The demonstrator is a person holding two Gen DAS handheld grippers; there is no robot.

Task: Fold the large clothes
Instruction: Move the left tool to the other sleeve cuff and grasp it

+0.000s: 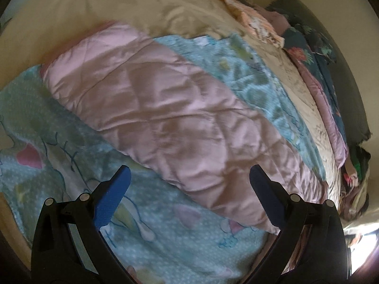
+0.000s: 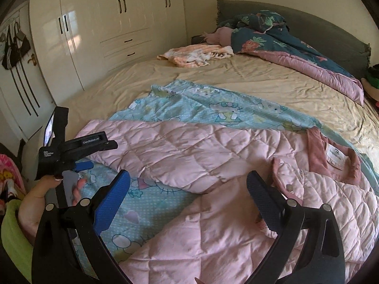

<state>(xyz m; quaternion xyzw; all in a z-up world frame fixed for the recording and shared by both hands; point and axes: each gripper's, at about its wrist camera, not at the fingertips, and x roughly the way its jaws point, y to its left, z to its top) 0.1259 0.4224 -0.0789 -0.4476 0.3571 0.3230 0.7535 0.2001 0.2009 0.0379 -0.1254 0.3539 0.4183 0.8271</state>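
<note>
A pale pink quilted jacket [image 1: 165,108] [image 2: 189,151] lies spread on a light blue cartoon-cat blanket [image 1: 59,142] [image 2: 213,108] on the bed. Its collar [image 2: 331,158], with darker pink lining and a white label, is at the right. My left gripper [image 1: 190,175] hovers open over the jacket's near edge with nothing between its blue pads. In the right wrist view a hand holds the left gripper [image 2: 101,155] at the jacket's left end. My right gripper [image 2: 188,179] stands open above the jacket's front, also holding nothing.
A beige sheet [image 2: 260,80] covers the bed. A dark floral duvet [image 2: 284,45] and a peach-and-white garment [image 2: 196,55] lie near the grey headboard [image 2: 319,23]. White wardrobes [image 2: 106,23] stand to the left, and bags [image 2: 14,45] hang on a door.
</note>
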